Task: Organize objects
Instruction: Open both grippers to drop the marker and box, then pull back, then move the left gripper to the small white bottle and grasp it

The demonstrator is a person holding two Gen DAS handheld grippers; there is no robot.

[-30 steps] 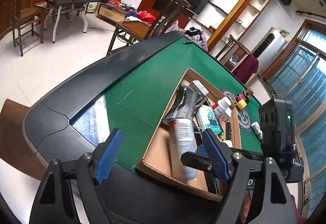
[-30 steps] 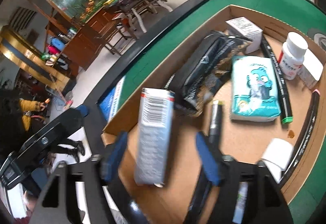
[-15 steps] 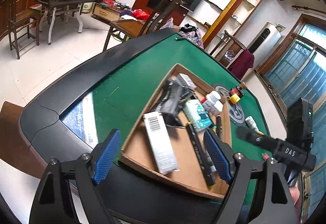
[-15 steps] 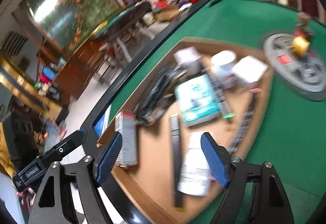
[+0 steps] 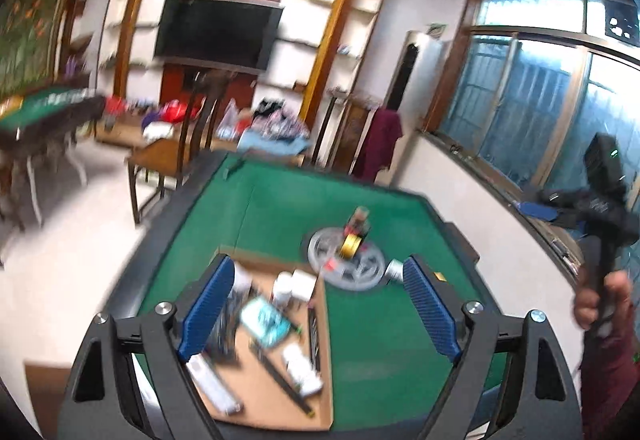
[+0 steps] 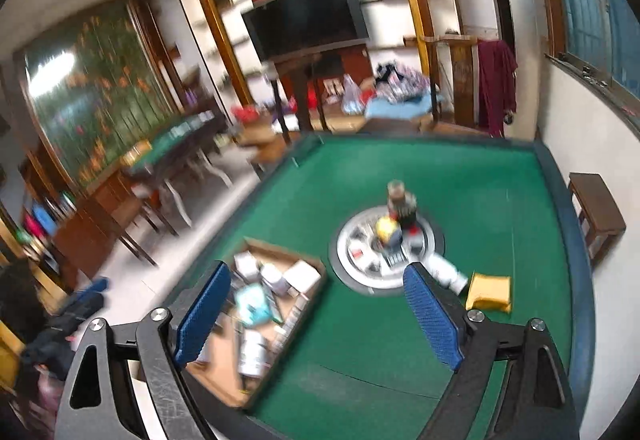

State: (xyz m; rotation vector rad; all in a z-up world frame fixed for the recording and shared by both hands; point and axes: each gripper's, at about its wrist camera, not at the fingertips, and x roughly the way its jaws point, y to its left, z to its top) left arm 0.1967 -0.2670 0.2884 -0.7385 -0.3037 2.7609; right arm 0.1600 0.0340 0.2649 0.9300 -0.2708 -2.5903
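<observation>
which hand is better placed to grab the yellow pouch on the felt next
Right. The yellow pouch lies just beyond the right tool, which is open and empty. The left tool, also open, doesn't show it.

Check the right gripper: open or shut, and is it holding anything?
Open and empty. In its own view the right gripper has its blue pads spread wide, with only the green table between them.

Matt green felt on mahjong table (image 6: 472, 176); brown corrugated cardboard tray (image 5: 256, 396); ribbed blue rubbery pads (image 5: 208, 312); glossy black TV screen (image 6: 306, 18).
</observation>
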